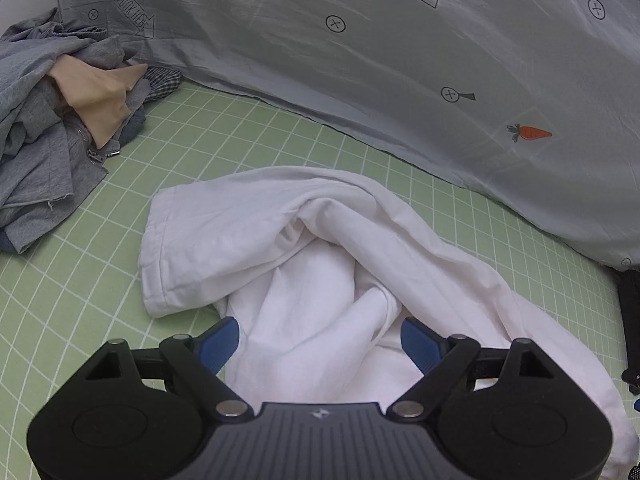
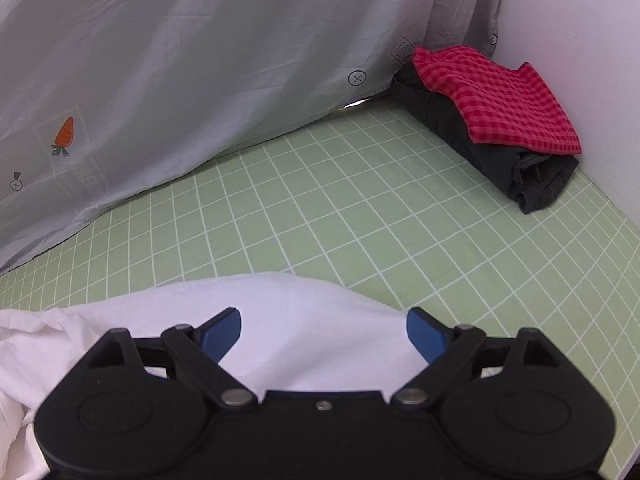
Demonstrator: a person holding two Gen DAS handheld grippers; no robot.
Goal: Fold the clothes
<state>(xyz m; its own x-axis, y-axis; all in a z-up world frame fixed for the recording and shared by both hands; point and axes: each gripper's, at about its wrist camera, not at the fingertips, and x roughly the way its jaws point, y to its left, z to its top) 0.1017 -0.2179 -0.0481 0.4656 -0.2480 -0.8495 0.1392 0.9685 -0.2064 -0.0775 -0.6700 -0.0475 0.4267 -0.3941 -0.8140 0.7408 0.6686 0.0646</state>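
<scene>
A crumpled white garment (image 1: 304, 248) lies bunched on the green grid mat (image 1: 280, 140), one sleeve spread out to the left. My left gripper (image 1: 320, 334) hangs open just above its near part, a blue fingertip (image 1: 224, 340) on either side of a raised fold. In the right wrist view the same white garment (image 2: 280, 312) fills the lower left. My right gripper (image 2: 324, 330) is open over its smooth rounded edge, with cloth lying under and between the fingers but not clamped.
A heap of unfolded grey and beige clothes (image 1: 60, 120) sits at the far left. A folded stack, red checked cloth (image 2: 496, 100) on a dark garment (image 2: 504, 160), rests in the right corner by a white wall. A pale grey printed sheet (image 1: 360, 60) hangs along the back.
</scene>
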